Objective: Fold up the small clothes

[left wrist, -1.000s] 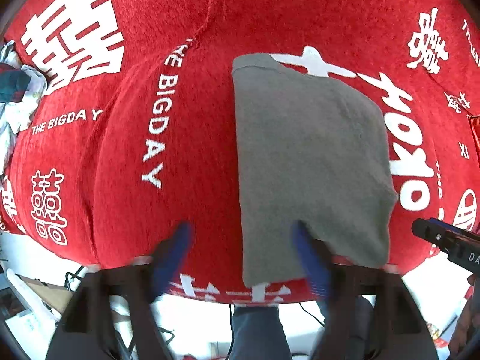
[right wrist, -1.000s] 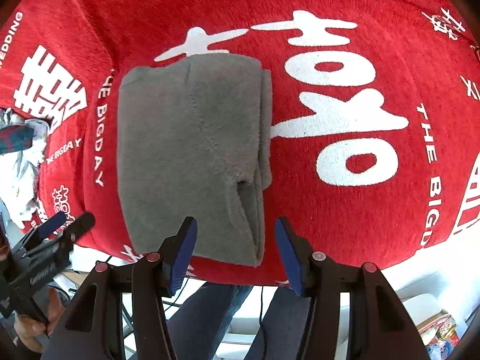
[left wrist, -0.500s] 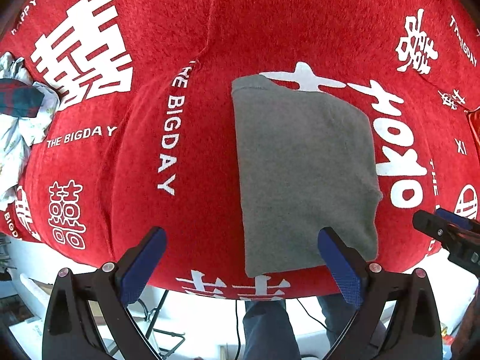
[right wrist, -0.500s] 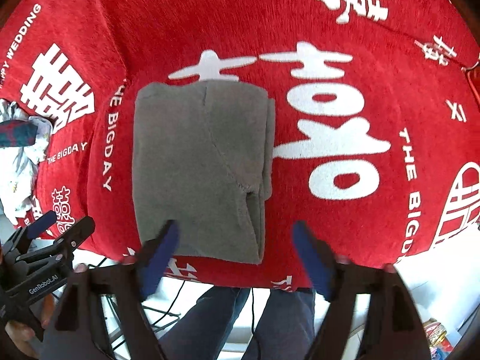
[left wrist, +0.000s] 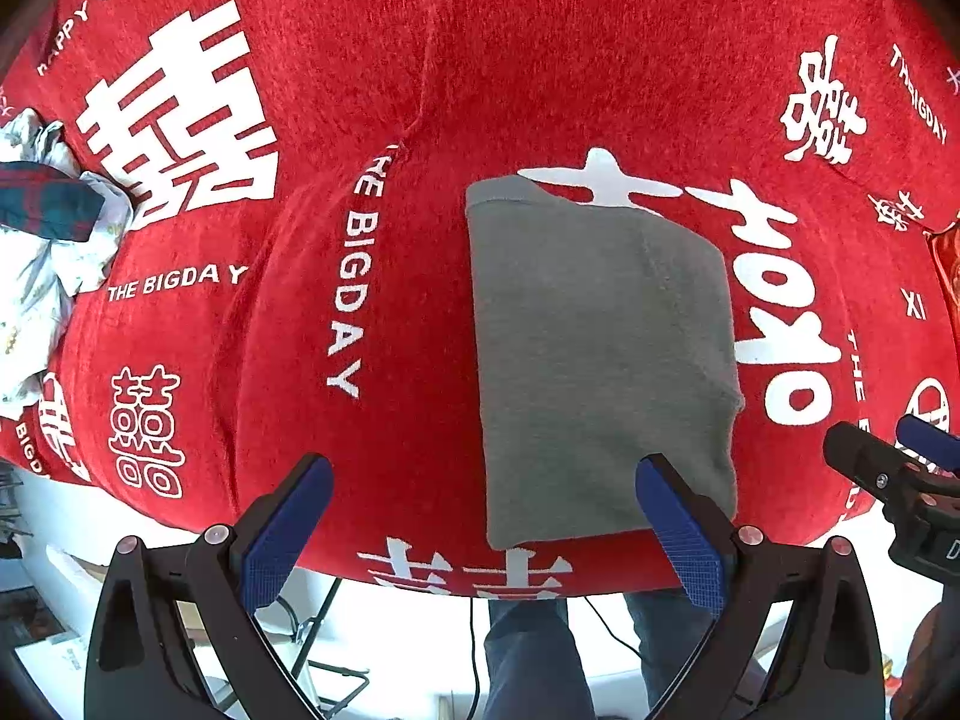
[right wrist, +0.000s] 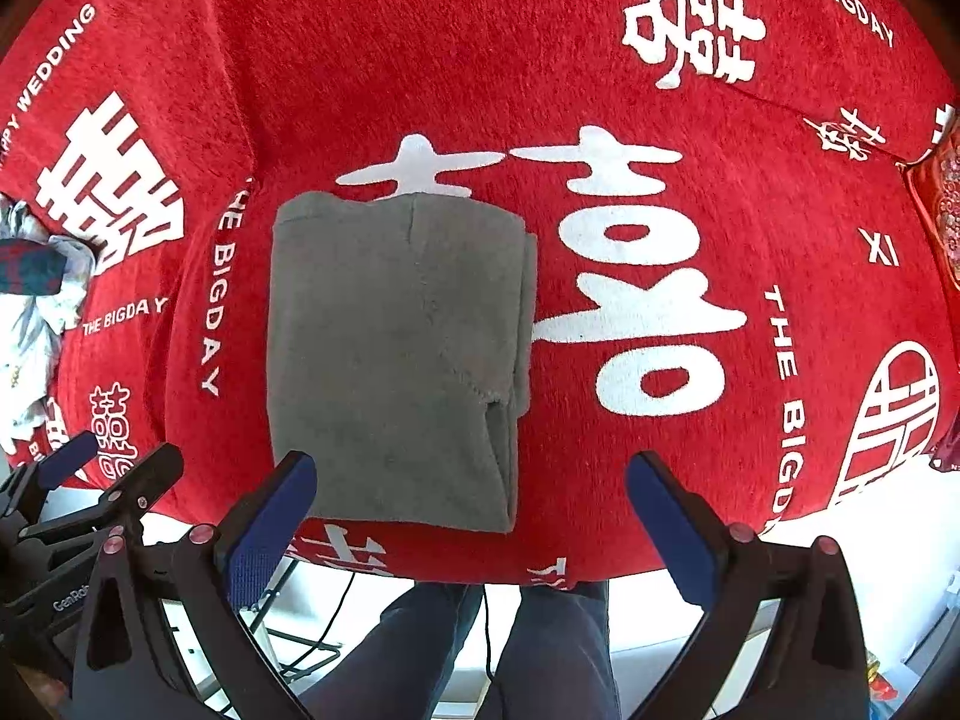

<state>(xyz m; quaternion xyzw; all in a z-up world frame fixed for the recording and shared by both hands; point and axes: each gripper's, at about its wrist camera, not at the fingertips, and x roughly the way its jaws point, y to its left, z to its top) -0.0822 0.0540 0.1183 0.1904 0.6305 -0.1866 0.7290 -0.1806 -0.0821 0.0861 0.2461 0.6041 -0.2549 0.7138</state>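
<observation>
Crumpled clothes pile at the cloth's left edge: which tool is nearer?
Left. The left tool hangs off the folded grey garment's left side, toward the pile; the right tool, jaws just opening and empty, is over its right side.

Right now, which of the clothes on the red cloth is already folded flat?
The grey garment, a neat rectangle near the front edge of the red cloth. The other clothes, a white and plaid heap at the left edge, lie crumpled.

A desk under a red cloth (left wrist: 540,60) with white lettering is carrying a folded grey garment (left wrist: 600,360) near its front edge; well left of it, crumpled clothes (left wrist: 42,252) are lying.
</observation>
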